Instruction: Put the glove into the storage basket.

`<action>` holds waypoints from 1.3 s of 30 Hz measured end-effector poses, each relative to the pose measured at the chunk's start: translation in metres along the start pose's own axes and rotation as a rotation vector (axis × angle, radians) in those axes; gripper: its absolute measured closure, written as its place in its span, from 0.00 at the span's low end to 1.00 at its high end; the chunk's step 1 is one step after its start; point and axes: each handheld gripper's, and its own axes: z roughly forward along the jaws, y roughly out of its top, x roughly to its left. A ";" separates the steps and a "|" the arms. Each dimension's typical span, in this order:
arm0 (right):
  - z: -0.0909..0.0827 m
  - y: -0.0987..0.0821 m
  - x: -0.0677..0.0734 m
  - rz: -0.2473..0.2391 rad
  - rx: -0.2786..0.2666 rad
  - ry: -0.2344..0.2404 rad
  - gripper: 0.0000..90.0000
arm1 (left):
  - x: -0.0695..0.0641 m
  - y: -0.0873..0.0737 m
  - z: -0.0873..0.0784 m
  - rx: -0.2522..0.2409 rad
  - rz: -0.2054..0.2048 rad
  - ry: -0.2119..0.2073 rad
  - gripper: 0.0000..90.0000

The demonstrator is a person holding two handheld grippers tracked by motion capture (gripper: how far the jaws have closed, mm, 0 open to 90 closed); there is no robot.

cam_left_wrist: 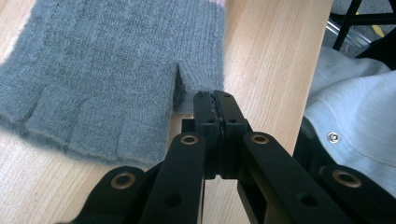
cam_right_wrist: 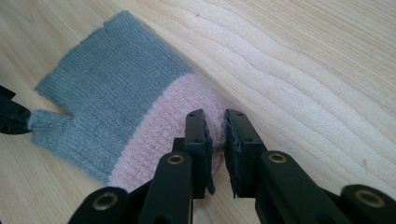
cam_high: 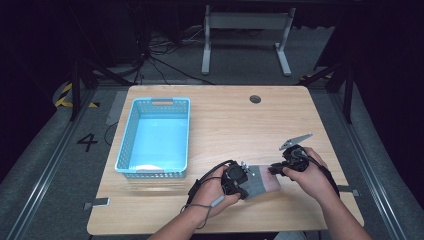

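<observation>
A fingerless knit glove, grey with a pink cuff, lies flat on the wooden table near its front edge. My left gripper is at the glove's left end; in the left gripper view its jaws are shut on the tip of the glove's short grey thumb. My right gripper is at the glove's right end. In the right gripper view its jaws pinch the edge of the pink cuff of the glove, with fabric bunched between them. The left gripper shows there holding the thumb.
A light blue plastic basket stands on the table's left half. A round cable hole sits near the far edge. The person's grey clothing lies past the table's front edge.
</observation>
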 end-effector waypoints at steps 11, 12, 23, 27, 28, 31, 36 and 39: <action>-0.001 -0.001 -0.001 -0.002 -0.058 -0.037 0.77 | 0.005 -0.002 -0.008 -0.042 -0.028 -0.050 0.86; -0.002 -0.002 -0.002 0.000 -0.059 -0.042 0.78 | 0.007 -0.002 -0.011 -0.057 -0.037 -0.041 0.86; -0.011 -0.008 -0.008 0.029 -0.089 -0.072 0.77 | 0.030 -0.008 -0.035 -0.180 -0.131 0.053 0.83; -0.013 -0.010 -0.010 0.040 -0.090 -0.079 0.77 | 0.031 -0.006 -0.037 -0.183 -0.128 0.086 0.79; -0.013 -0.011 -0.010 0.042 -0.092 -0.081 0.77 | 0.031 -0.006 -0.037 -0.186 -0.128 0.088 0.79; -0.016 -0.012 -0.010 0.048 -0.093 -0.084 0.78 | 0.032 -0.004 -0.037 -0.192 -0.125 0.091 0.78; -0.021 -0.016 -0.015 0.066 -0.096 -0.089 0.78 | 0.032 0.001 -0.036 -0.185 -0.102 0.094 0.71; -0.023 -0.018 -0.017 0.076 -0.097 -0.086 0.77 | 0.032 0.004 -0.035 -0.177 -0.095 0.093 0.67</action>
